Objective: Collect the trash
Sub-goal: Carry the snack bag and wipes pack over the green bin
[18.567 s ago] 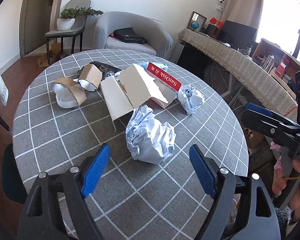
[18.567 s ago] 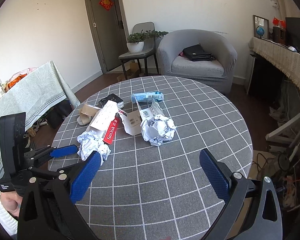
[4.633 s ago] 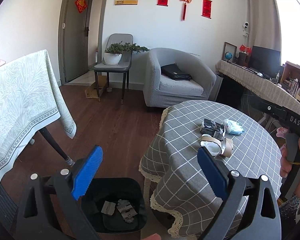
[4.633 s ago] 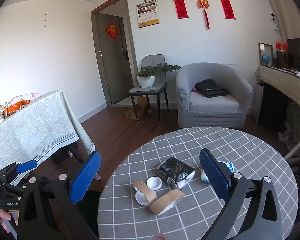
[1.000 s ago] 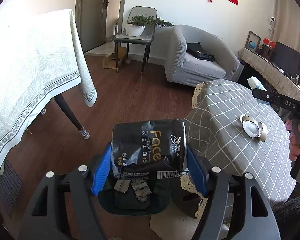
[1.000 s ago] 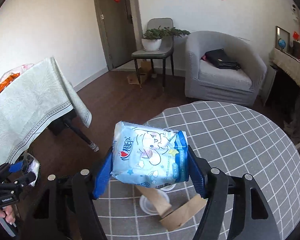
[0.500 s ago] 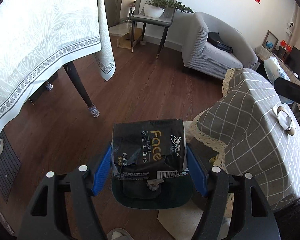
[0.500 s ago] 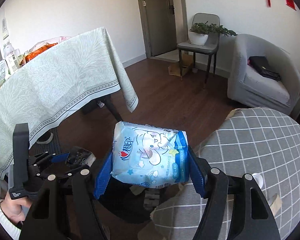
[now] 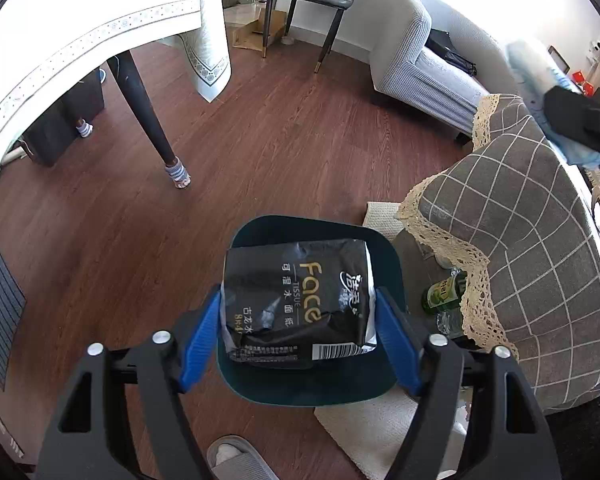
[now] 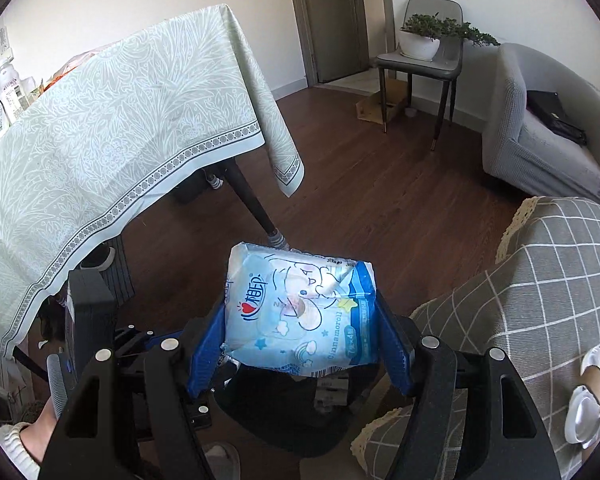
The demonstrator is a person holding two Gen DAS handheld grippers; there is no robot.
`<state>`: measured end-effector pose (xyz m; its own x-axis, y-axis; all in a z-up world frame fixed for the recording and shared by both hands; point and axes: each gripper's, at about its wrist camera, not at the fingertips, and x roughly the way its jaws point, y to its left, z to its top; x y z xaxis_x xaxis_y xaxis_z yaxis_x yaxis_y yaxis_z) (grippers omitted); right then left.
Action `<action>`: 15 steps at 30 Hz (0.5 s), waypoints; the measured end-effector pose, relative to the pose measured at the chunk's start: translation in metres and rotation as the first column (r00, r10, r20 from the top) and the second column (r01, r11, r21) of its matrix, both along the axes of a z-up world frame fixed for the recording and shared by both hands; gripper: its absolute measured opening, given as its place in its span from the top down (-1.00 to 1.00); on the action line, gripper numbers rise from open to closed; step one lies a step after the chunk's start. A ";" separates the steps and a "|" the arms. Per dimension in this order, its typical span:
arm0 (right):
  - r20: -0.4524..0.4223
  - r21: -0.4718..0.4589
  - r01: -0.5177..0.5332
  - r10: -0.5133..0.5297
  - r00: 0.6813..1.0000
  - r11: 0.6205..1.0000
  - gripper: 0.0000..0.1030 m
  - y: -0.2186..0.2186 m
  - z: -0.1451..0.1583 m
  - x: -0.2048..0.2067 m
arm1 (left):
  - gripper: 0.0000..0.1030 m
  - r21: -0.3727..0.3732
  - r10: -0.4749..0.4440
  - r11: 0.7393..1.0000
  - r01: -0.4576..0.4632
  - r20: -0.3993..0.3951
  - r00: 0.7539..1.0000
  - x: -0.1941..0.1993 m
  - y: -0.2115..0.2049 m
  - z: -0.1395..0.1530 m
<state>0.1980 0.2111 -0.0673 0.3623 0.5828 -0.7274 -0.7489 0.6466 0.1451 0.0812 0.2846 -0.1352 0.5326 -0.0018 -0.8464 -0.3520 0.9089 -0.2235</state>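
My left gripper point(image 9: 298, 295) hangs right above the dark green bin point(image 9: 308, 386) on the floor. A black "Face" tissue pack point(image 9: 296, 280) sits between its blue pads; the jaws are opening and the pads still touch the pack's sides. My right gripper point(image 10: 300, 307) is shut on a light blue cartoon tissue pack point(image 10: 300, 300), held above the same bin point(image 10: 284, 424). In the left wrist view this blue pack point(image 9: 530, 68) shows blurred at the upper right. A hand point(image 10: 36, 436) holds the left gripper's handle.
The round table with the grey checked cloth point(image 9: 540, 264) stands right of the bin, a brown tape roll and white lid point(image 10: 588, 396) on it. A green bottle point(image 9: 444, 294) stands under its edge. A green-clothed table point(image 10: 120, 140), a white mat point(image 9: 380, 428) and a slippered foot point(image 9: 236, 456) are nearby.
Both grippers have come lower and closer over the bin with their packs. The bin now fills the view beneath the black pack, and the right gripper has swung off the round table.
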 end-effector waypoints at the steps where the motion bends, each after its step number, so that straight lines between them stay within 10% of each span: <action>1: -0.007 -0.006 0.003 -0.003 1.000 1.000 -0.35 0.003 -0.003 0.002 | -0.63 0.002 0.001 1.000 -0.001 0.003 1.000 -0.001 0.001 0.001; 15: -0.086 -0.111 -0.004 -0.005 0.996 0.994 -0.35 0.038 -0.060 0.010 | -0.63 0.076 0.022 0.997 -0.029 0.095 0.995 -0.029 0.013 0.037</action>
<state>0.2082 0.2487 -0.1276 0.2959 0.4967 -0.8159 -0.7364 0.6627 0.1363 0.0520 0.2972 -0.0983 0.6088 0.0766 -0.7896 -0.3561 0.9158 -0.1857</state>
